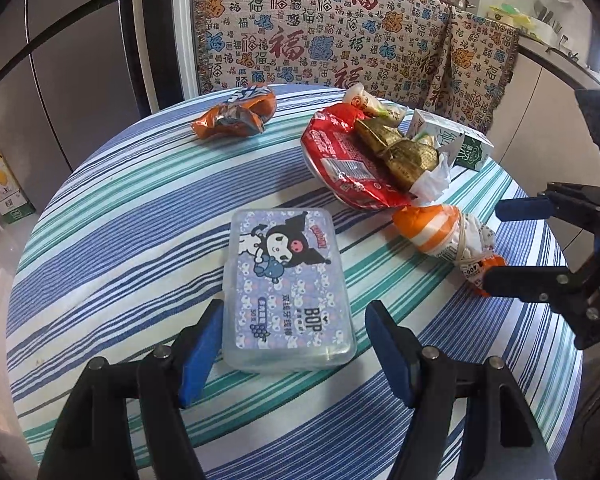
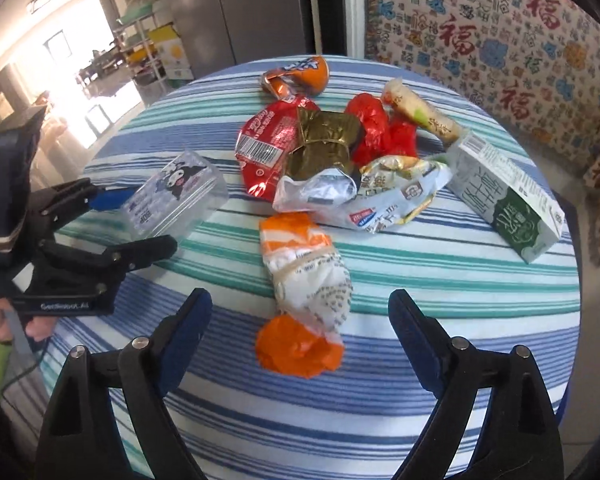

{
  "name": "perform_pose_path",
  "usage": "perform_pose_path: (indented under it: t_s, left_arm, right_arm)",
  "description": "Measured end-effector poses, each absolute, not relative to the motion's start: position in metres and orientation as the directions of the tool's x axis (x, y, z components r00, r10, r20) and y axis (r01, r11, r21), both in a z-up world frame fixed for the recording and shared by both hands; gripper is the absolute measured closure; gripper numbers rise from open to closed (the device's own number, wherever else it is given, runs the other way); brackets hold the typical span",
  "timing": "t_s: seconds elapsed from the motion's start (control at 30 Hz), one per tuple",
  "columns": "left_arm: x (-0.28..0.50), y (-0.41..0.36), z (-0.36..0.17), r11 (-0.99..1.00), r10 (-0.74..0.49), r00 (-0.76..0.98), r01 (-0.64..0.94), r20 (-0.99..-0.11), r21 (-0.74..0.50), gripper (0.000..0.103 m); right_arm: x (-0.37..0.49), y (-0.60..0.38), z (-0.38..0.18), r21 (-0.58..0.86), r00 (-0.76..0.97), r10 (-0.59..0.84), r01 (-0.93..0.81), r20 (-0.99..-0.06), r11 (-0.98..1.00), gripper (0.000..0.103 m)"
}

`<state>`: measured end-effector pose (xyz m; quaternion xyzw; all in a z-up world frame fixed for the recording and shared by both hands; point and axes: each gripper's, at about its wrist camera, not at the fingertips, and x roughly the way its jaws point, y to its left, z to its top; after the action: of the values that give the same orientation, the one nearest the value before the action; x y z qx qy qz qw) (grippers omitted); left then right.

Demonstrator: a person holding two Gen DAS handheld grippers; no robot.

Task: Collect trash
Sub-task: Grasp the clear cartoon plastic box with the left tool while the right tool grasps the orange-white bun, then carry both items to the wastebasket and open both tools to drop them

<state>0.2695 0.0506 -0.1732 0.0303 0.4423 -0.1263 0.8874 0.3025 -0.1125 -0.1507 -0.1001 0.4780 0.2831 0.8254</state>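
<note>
The 2 grippers are hovering spread wide: the left gripper [image 1: 294, 344] straddling the clear box [image 1: 288, 288], the right gripper [image 2: 300, 340] framing the orange-and-white wrapper [image 2: 304, 292].

On the striped counter [image 1: 100, 208], I see bare cloth to the left of the clear plastic box [image 1: 288, 288], which sits between my left gripper's [image 1: 292, 344] spread fingers. Ahead, the heap of red wrapper [image 1: 340, 160], gold foil [image 1: 404, 152] and milk carton [image 2: 504, 196] blocks the far right side. The orange-and-white packet [image 2: 304, 280] lies in front of my right gripper [image 2: 300, 336]. An orange wrapper [image 1: 236, 116] lies apart near the far edge.
</note>
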Motion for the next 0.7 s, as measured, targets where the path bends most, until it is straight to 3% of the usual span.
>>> perform_pose_path:
  t_s: [0.07, 0.1, 0.13, 0.17, 0.7]
  left_arm:
    - [0.271, 0.053, -0.172, 0.967, -0.204, 0.579, 0.247, -0.789, -0.069, 0.031]
    - [0.272, 0.054, -0.172, 0.966, -0.209, 0.577, 0.246, -0.789, -0.076, 0.031]
    - [0.272, 0.055, -0.172, 0.966, -0.210, 0.576, 0.245, -0.790, -0.078, 0.034]
    - [0.272, 0.056, -0.172, 0.966, -0.211, 0.575, 0.244, -0.790, -0.080, 0.040]
    - [0.225, 0.030, -0.170, 0.946, -0.281, 0.531, 0.291, -0.799, -0.140, 0.040]
  right_arm:
    - [0.312, -0.106, -0.155, 0.104, 0.361, 0.351, -0.554, -0.864, 0.826, 0.019]
    - [0.316, -0.105, -0.156, 0.100, 0.352, 0.337, -0.547, -0.873, 0.831, 0.031]
    - [0.317, -0.107, -0.158, 0.096, 0.344, 0.324, -0.541, -0.881, 0.835, 0.061]
    - [0.317, -0.110, -0.158, 0.099, 0.339, 0.318, -0.531, -0.885, 0.842, 0.059]
    - [0.237, -0.173, -0.138, 0.138, 0.434, 0.279, -0.327, -0.857, 0.935, 0.060]
